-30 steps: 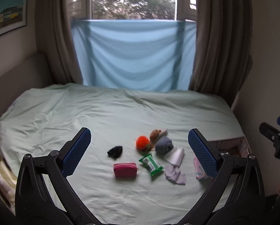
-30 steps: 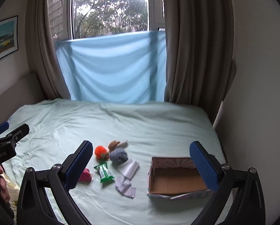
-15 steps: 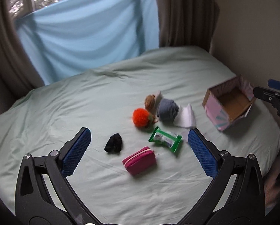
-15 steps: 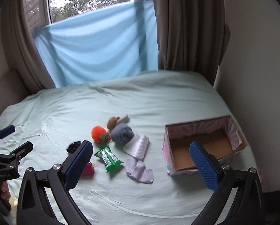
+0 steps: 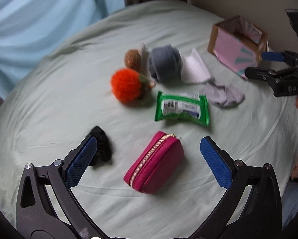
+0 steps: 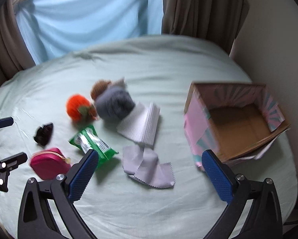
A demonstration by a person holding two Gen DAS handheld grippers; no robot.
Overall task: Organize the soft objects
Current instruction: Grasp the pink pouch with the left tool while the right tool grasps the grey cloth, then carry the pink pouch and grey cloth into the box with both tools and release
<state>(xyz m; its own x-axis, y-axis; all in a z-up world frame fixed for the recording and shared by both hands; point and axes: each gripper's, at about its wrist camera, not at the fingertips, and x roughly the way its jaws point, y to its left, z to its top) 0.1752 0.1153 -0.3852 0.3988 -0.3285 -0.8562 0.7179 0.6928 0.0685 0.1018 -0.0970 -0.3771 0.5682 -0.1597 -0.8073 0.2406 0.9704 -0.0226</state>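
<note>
Pale green bed sheet (image 6: 149, 209) with all the soft stuff scattered mid-bed: pink zip pouch (image 5: 155, 163), black scrunchie (image 5: 102, 145), orange pom (image 5: 126, 86), green wipes pack (image 5: 182, 108), lilac cloth (image 6: 149, 167). Open cardboard box (image 6: 238, 123) sits right of them. Left gripper (image 5: 149, 157) straddles the pouch, fingers wide apart, holding nothing. Right gripper (image 6: 149, 173) same, over the cloth.

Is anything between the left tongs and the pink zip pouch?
Nothing visible. The left tongs are open with the pink zip pouch lying between the fingers on bare sheet; the black scrunchie sits beside the left finger, off the path.
</note>
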